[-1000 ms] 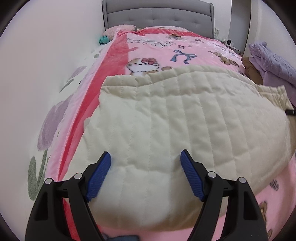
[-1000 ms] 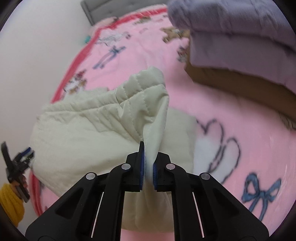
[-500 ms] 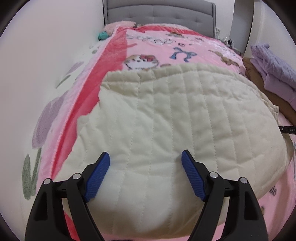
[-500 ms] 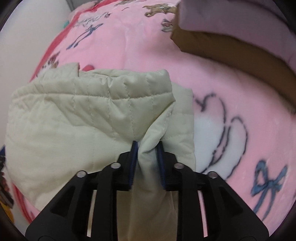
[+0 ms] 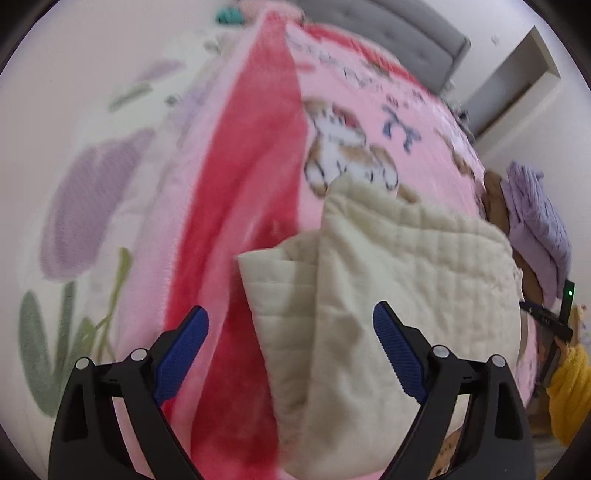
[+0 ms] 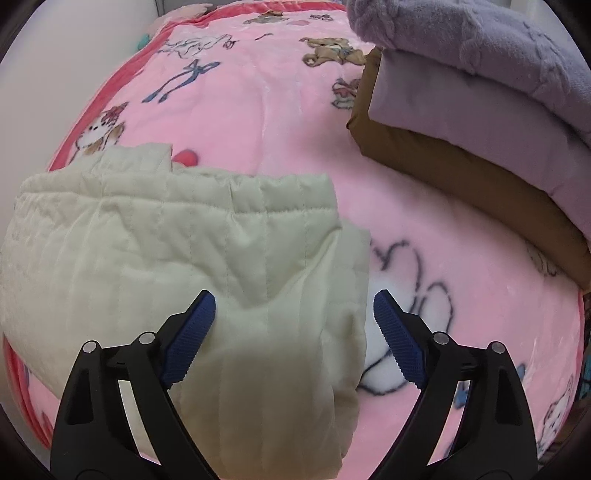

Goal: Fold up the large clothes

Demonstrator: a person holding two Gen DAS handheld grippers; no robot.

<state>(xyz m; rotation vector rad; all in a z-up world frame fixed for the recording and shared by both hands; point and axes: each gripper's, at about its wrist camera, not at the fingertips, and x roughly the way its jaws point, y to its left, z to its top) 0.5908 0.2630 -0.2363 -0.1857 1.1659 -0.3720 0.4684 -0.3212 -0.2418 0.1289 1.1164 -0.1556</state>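
A cream quilted garment [image 5: 406, 280] lies folded on the pink cartoon blanket [image 5: 258, 155]; it also shows in the right wrist view [image 6: 166, 251]. My left gripper [image 5: 291, 343] is open and empty, over the garment's left edge. My right gripper [image 6: 293, 336] is open and empty, just above the garment's right folded flap. The other gripper and a yellow sleeve [image 5: 569, 391] show at the left view's right edge.
A stack of folded purple [image 6: 480, 74] and brown [image 6: 461, 177] clothes lies at the right of the bed. A grey headboard [image 5: 388, 33] stands at the far end. A tulip-print sheet [image 5: 85, 206] hangs along the bed's left side.
My right gripper has opened and let go of the garment's flap, which now lies flat. My left gripper has swung left toward the garment's left edge, still open.
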